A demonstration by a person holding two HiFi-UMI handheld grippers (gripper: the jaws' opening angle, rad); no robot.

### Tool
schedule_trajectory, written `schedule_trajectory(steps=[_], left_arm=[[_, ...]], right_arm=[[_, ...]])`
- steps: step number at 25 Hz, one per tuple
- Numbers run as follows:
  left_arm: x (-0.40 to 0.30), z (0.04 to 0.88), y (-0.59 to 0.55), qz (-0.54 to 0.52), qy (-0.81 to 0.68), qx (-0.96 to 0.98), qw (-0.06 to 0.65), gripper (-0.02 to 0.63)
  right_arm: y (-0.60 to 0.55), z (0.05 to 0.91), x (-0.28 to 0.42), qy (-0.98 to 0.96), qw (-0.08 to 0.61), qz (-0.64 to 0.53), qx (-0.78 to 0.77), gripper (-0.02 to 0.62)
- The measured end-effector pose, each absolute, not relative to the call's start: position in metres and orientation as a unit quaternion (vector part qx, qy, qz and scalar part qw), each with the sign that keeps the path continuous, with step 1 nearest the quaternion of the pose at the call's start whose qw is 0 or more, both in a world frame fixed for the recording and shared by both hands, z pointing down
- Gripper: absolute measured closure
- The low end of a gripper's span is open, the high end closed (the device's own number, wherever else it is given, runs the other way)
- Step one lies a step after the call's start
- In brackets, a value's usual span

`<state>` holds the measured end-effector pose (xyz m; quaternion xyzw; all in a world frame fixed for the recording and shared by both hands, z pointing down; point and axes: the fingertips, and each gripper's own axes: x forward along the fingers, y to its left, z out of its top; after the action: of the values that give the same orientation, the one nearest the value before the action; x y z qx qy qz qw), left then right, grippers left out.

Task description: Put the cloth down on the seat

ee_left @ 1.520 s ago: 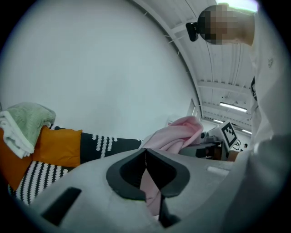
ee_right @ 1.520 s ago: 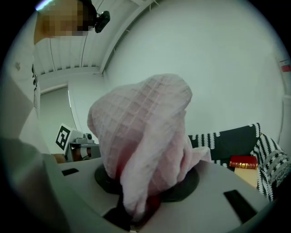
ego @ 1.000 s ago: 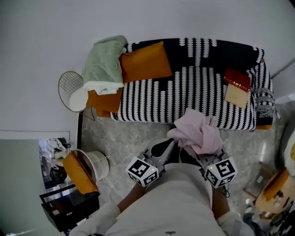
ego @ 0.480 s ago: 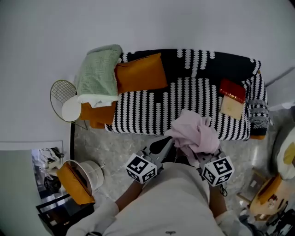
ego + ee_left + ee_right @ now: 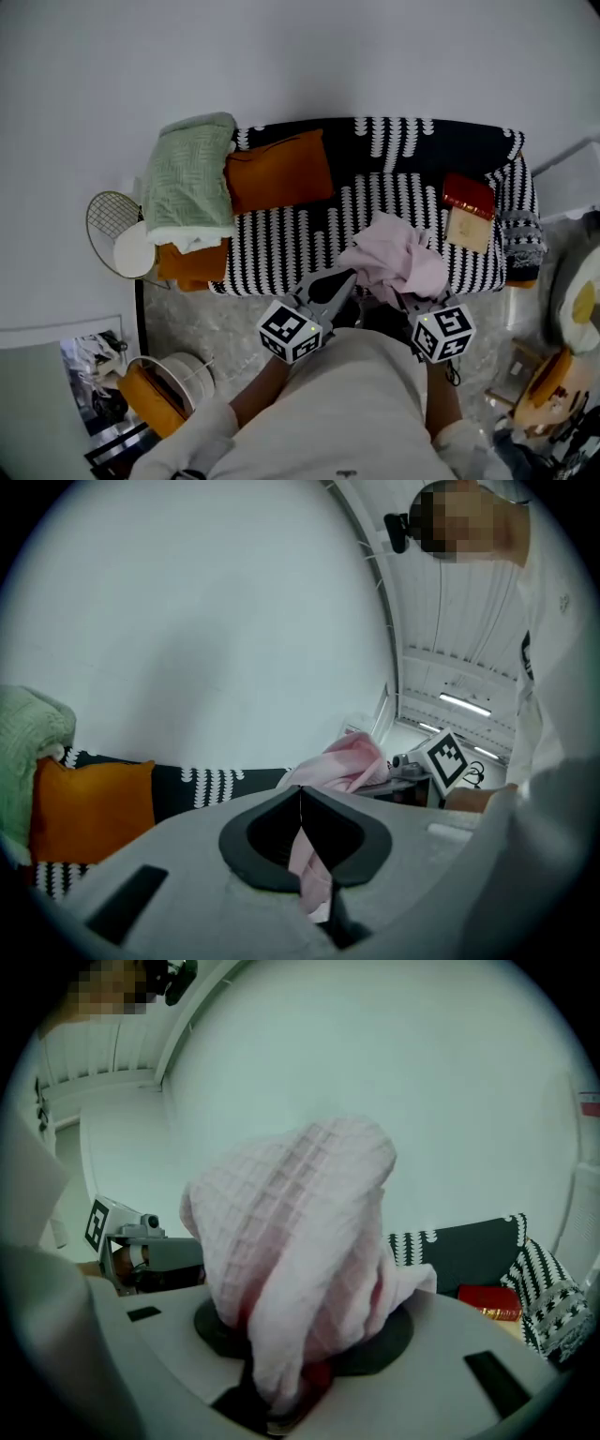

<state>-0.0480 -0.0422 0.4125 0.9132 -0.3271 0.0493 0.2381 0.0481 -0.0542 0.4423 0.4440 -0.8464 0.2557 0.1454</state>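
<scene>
A crumpled pink cloth (image 5: 398, 261) hangs between both grippers, over the front edge of the black-and-white patterned sofa seat (image 5: 300, 246). My left gripper (image 5: 348, 279) is shut on a thin strip of the cloth (image 5: 309, 864), which runs down between its dark jaws. In the left gripper view the rest of the cloth (image 5: 349, 759) bulges beyond the jaws. My right gripper (image 5: 400, 298) is shut on the bulk of it. In the right gripper view the cloth (image 5: 300, 1232) piles up over the right gripper (image 5: 281, 1377) and hides its pads.
On the sofa lie an orange cushion (image 5: 278, 172), a green blanket (image 5: 187, 178) over the left arm, a red book (image 5: 468, 194) on a tan one (image 5: 467, 229), and a patterned cushion (image 5: 521, 240). A wire side table (image 5: 114, 236) and a white basket (image 5: 183, 380) stand at left.
Both grippers have carried the cloth forward toward the sofa; it now overlaps the seat's front edge. Both grips look unchanged.
</scene>
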Motion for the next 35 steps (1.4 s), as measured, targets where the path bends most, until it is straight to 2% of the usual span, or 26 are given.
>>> schedule_trajectory(steps=[17, 35], left_arm=[[-0.048, 0.46, -0.091, 0.085, -0.295, 0.909, 0.282, 0.594], [-0.034, 0.514, -0.106, 0.099, -0.312, 0.884, 0.333, 0.594]], right_arm=[[-0.117, 0.564, 0.032, -0.821, 0.21, 0.301, 0.438, 0.42], [-0.151, 0.719, 0.049, -0.789, 0.26, 0.366, 0.42, 0.406]])
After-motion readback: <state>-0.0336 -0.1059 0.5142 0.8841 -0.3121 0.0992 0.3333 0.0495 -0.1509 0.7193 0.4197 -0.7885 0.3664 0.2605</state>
